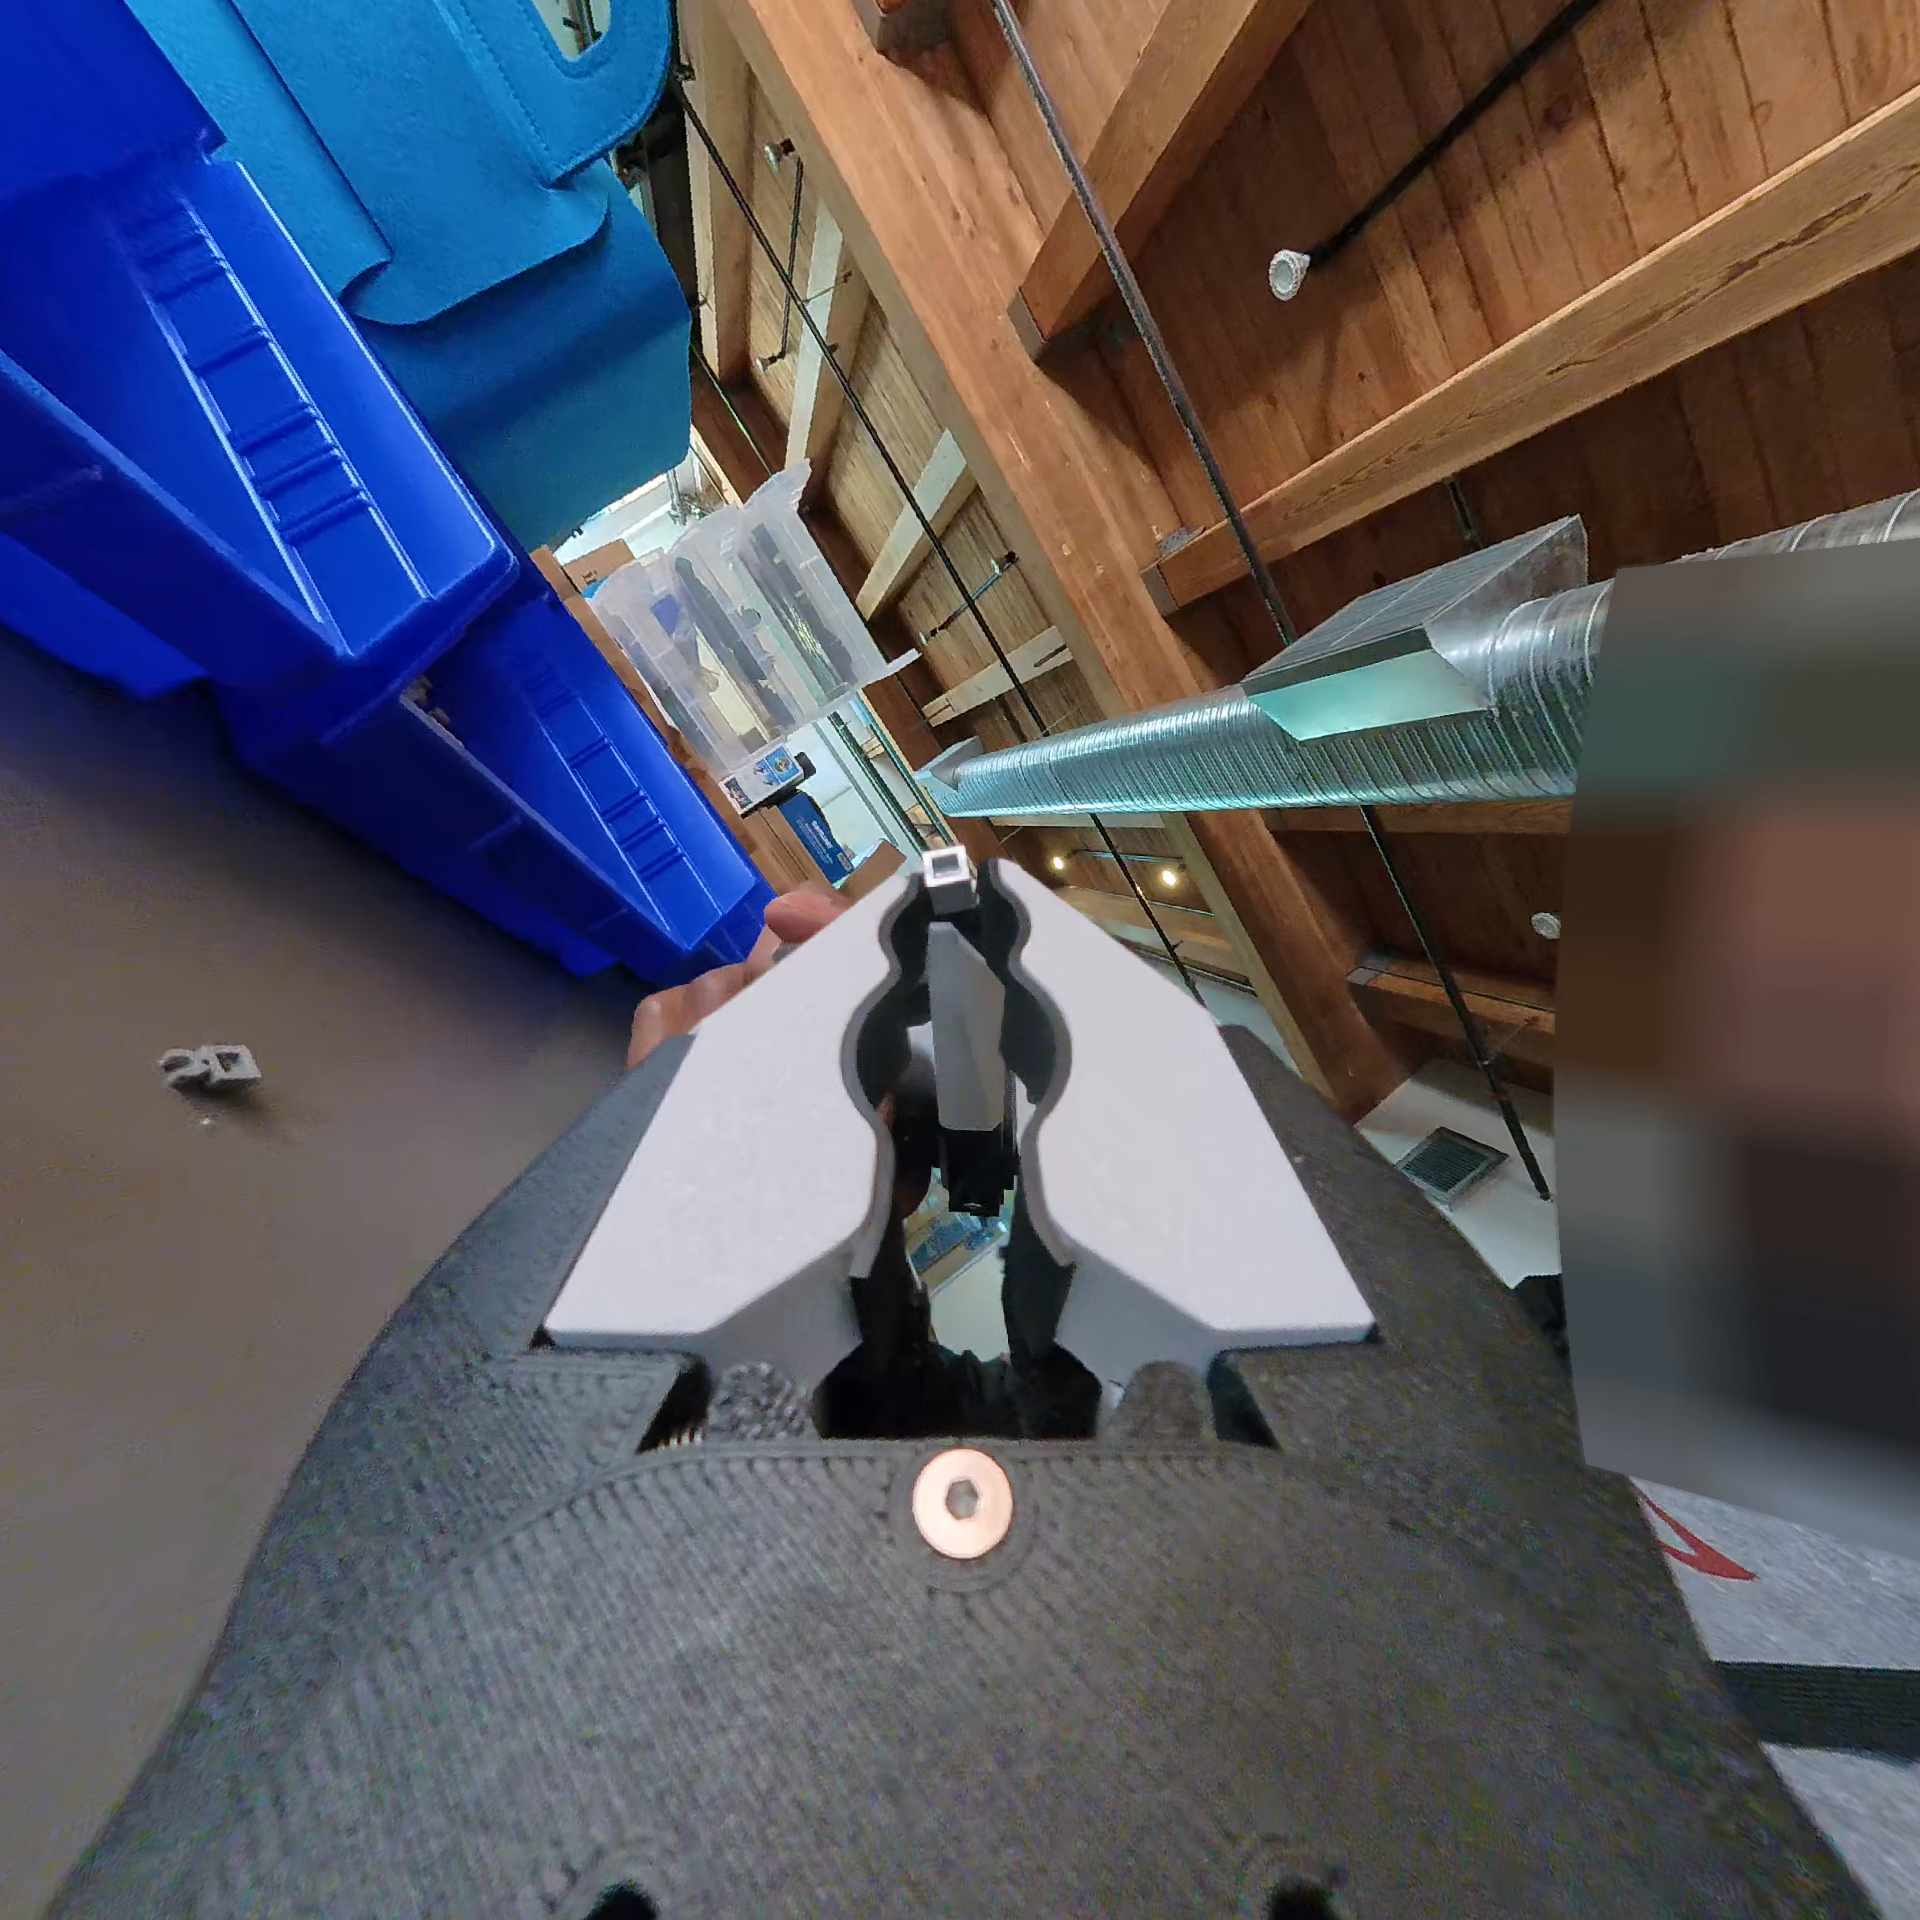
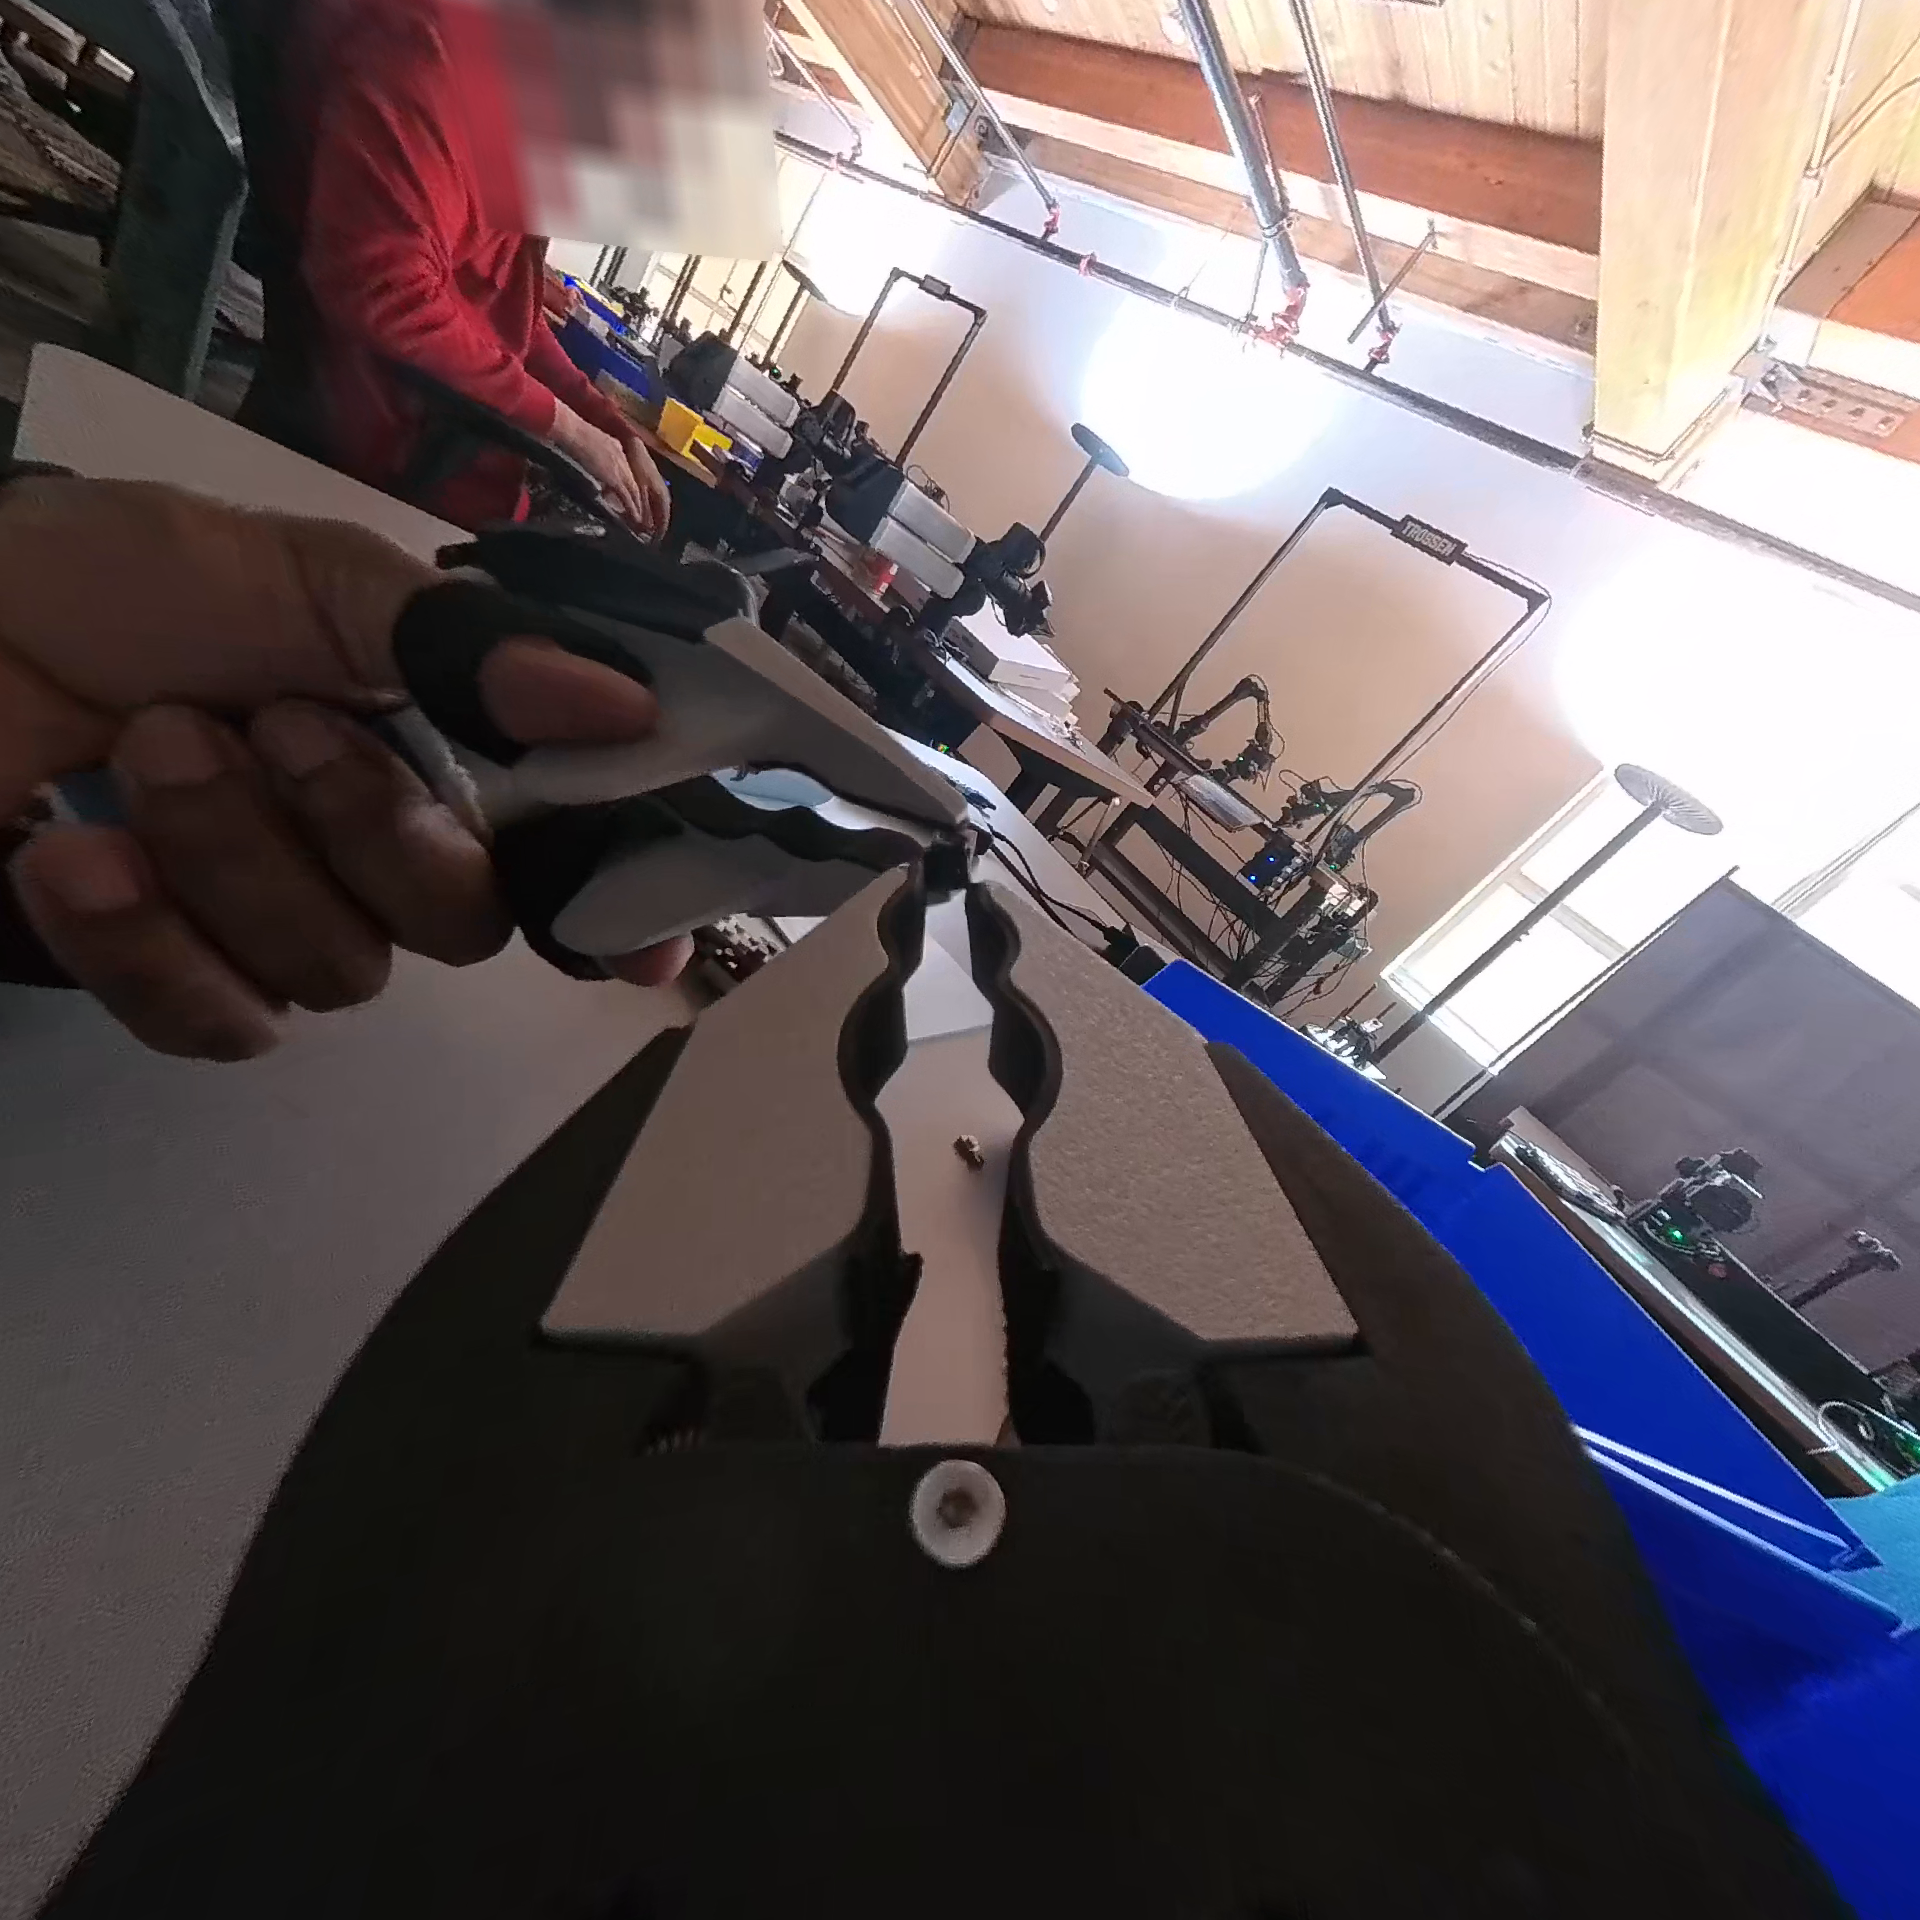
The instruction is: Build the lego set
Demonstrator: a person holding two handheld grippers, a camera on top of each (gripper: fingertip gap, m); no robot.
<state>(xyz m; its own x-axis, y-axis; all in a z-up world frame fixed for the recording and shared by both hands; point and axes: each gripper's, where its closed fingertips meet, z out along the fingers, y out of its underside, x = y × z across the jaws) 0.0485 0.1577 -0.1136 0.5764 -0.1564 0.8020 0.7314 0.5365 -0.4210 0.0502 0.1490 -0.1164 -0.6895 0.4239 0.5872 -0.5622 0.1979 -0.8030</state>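
**A:** Grey and black, that long lego piece [image 1: 961, 1023]: a grey bar with a small square-holed block at its far tip and a black section at the near end. The left gripper [image 1: 951, 883] has its fingers pressed in on it, the bar lying lengthwise in the scalloped channel between them.

**B:** And held up off the table [image 1: 208, 1299]?

**A:** Yes, tilted towards the timber ceiling and the silver duct [image 1: 1247, 748]. From the right wrist view the same left gripper [image 2: 940, 862] comes in from the left, a hand [image 2: 239, 790] wrapped round its handle, its tips meeting those of the right gripper [image 2: 940, 899].

**B:** Is the right one gripping anything?

**A:** Its fingers stand slightly apart, with a narrow gap down the middle; at the very tips there is something small and dark (too tiny to say whether it is pinched).

**B:** Loose parts?

**A:** One small grey piece [image 1: 211, 1068] lies on the table, well apart from the blue bins [image 1: 343, 499]. A tiny part [image 2: 966, 1148] shows on the white tabletop [image 2: 260, 1195] through the right gripper's gap.
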